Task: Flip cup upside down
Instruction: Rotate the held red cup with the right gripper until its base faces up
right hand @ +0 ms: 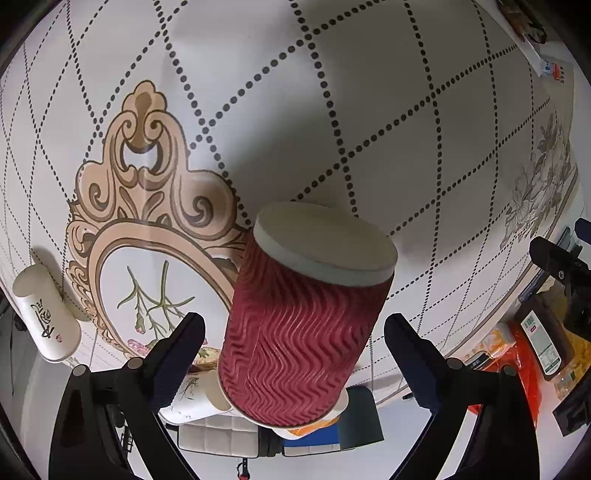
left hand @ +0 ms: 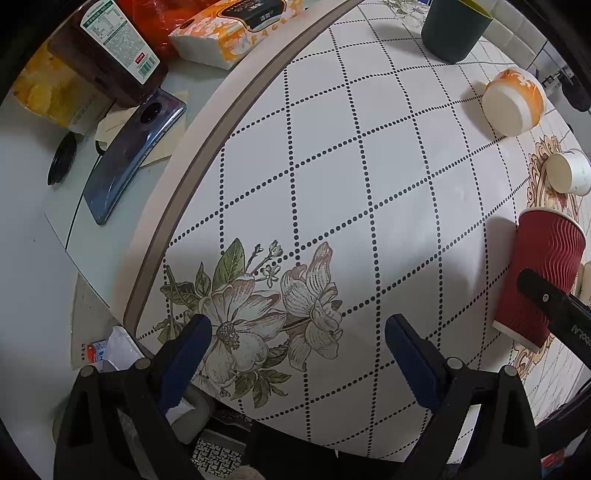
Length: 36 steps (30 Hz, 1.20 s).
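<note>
Cup (right hand: 306, 314): red, seen base-up on the desk (right hand: 388, 122)
Right tongs (right hand: 294, 328): spread wide around cup, nothing gripped
Left tongs (left hand: 298, 332): spread wide, nothing held

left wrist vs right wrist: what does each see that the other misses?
Left wrist only: phone, dark green cup, and the open left gripper over the flower print.
Right wrist only: the red cup's white base, with the open right gripper around the cup without touching.
Both: red ripple cup, patterned table, brown bottle.
</note>
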Available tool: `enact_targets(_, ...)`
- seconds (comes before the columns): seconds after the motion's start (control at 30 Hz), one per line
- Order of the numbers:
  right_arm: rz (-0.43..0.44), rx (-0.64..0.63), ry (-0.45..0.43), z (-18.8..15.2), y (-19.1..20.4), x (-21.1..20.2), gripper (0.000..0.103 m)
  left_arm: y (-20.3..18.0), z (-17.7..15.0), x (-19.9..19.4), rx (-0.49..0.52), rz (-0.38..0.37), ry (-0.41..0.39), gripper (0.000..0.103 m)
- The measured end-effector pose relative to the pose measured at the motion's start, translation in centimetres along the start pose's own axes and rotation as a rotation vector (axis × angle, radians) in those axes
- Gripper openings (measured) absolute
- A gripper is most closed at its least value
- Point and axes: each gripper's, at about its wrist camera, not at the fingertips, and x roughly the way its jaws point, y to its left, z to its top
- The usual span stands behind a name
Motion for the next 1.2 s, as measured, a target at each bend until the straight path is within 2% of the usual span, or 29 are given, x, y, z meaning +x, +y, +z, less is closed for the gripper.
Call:
enact_targets(0.2,-0.001,-0.008,0.005,0.1,0.0,1.0,0.093,0.2,0.6,-0.2,-0.001,0.002,0.000,0.096)
enact_targets(0.33,-0.004,0.001,0.005,-0.1,-0.3,1.5,0.084,0.3,0.9,-0.3,-0.001,0.005,-0.002,0.096)
enact_targets(0.77,0.015,0.077,-0.021,-0.2,-2.4,2.4,0.080,0.3,1.0,-0.5,-0.005,0.018,-0.008,0.096)
enact_targets(0.87,0.037,0.158,-0.021,-0.9,-4.2,2.7,0.080,0.5,1.0,-0.6,-0.005,0.021,-0.010,0.096)
enact_targets(1.07,0.157,0.382,0.000,-2.7,-7.6,3.1,0.079,0.5,1.3,-1.1,0.003,0.027,-0.022,0.096)
enact_targets(1.2,0.309,0.569,-0.003,-4.2,-9.8,3.6,0.079,0.2,1.5,-1.7,0.016,0.027,-0.036,0.096)
